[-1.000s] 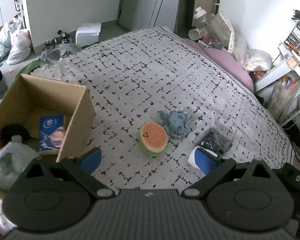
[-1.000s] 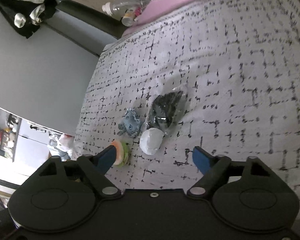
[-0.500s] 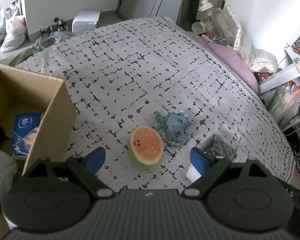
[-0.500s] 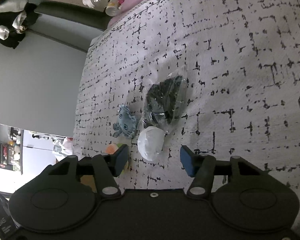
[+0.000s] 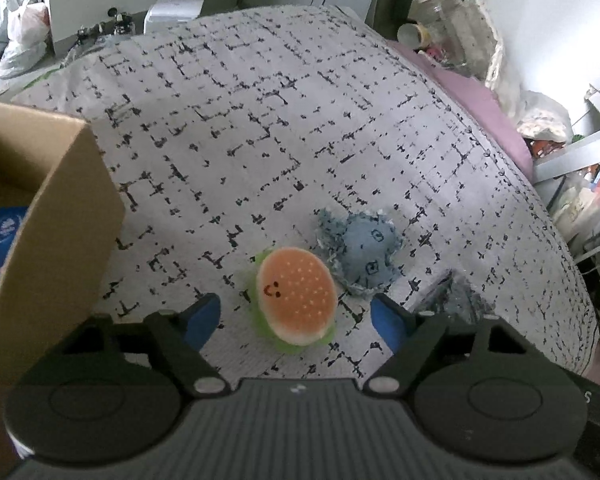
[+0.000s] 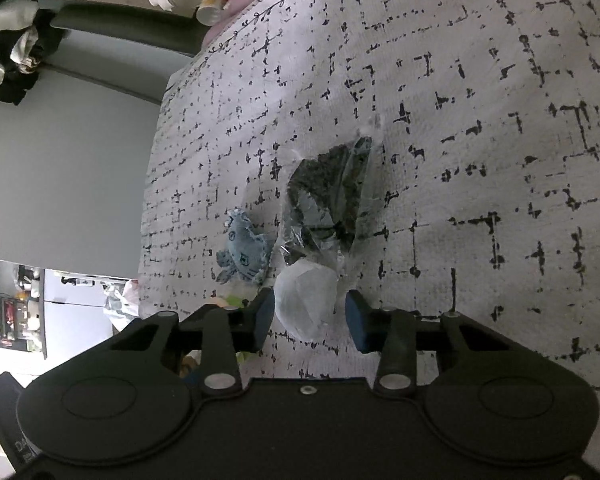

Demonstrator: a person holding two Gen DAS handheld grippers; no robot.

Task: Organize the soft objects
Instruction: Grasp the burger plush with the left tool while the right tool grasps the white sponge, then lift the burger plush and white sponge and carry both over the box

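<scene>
A plush burger (image 5: 297, 295) lies on the patterned bedspread (image 5: 260, 128), between the open fingers of my left gripper (image 5: 296, 320). A blue plush octopus (image 5: 364, 254) lies just right of it and also shows in the right wrist view (image 6: 246, 251). A clear bag of dark stuff (image 6: 332, 196) lies beyond a white round soft object (image 6: 306, 304). My right gripper (image 6: 310, 314) is partly closed around the white object, with a small gap on each side.
An open cardboard box (image 5: 48, 216) stands at the left with a blue packet (image 5: 0, 240) inside. Bottles and bags (image 5: 452, 28) crowd the far side of the bed. Shelves and clutter (image 5: 580, 184) stand beyond the right edge.
My left gripper moved right and closer, so the burger now sits between its fingers. My right gripper advanced onto the white object and narrowed its fingers around it.
</scene>
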